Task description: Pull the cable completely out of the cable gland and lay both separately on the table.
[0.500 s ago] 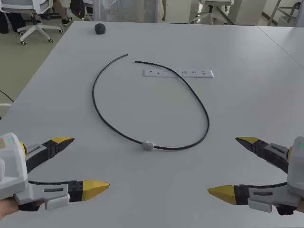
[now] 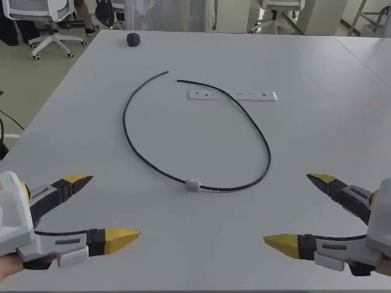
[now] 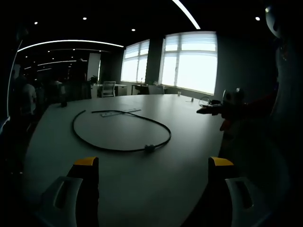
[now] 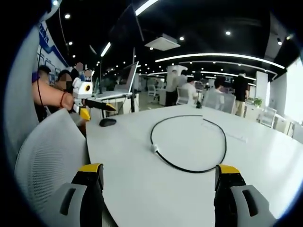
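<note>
A black cable lies in a wide loop on the white table, its two ends near the far middle. A small grey cable gland sits threaded on the loop's near side. The same loop and gland show in the left gripper view as cable and gland, and in the right gripper view as cable and gland. My left gripper is open at the near left, apart from the cable. My right gripper is open at the near right, holding nothing.
A white power strip lies flat on the table behind the loop, with the cable crossing it. A dark round object sits at the far left corner. Office chairs stand beyond the table's far edge. People stand in the background of the right gripper view.
The head camera has shifted slightly; cable and gland lie as before. Both grippers stay open at the near edge.
</note>
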Motion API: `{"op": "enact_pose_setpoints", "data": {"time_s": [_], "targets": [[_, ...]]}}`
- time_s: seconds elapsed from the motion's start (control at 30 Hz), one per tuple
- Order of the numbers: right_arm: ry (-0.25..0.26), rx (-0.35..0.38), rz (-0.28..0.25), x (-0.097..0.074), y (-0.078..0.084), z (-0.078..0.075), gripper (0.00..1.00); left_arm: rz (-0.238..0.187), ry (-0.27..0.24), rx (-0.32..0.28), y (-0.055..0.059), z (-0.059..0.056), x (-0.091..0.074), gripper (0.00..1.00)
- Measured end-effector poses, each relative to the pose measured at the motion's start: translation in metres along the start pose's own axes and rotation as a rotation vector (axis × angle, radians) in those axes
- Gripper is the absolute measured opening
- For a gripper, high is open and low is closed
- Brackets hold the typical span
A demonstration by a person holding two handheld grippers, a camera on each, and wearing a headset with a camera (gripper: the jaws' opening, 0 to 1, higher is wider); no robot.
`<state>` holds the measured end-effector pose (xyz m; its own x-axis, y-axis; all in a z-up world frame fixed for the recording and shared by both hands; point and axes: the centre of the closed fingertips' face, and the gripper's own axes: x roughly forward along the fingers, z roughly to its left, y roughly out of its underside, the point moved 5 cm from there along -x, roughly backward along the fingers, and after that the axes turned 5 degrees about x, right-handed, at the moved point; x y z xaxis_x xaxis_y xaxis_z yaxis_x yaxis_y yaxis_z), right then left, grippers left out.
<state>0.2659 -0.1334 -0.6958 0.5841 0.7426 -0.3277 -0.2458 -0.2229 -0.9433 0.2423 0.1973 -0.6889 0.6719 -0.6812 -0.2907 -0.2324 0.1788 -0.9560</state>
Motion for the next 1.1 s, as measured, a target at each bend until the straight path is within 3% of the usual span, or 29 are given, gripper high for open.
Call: {"op": "enact_pose_setpoints", "data": {"time_s": [0.43,1.1], "targets": [[-0.012,-0.017,0.014,0.0034,-0.0029,0.0039,0.99,0.016,-0.001,0.009,0.002,0.0049,-0.0026,0.95],[-0.018,-0.003,0.023,0.0056,0.0005,0.0033,0.99,0.027,0.021,0.021,0.0018,0.0016,0.0028,0.94]]}}
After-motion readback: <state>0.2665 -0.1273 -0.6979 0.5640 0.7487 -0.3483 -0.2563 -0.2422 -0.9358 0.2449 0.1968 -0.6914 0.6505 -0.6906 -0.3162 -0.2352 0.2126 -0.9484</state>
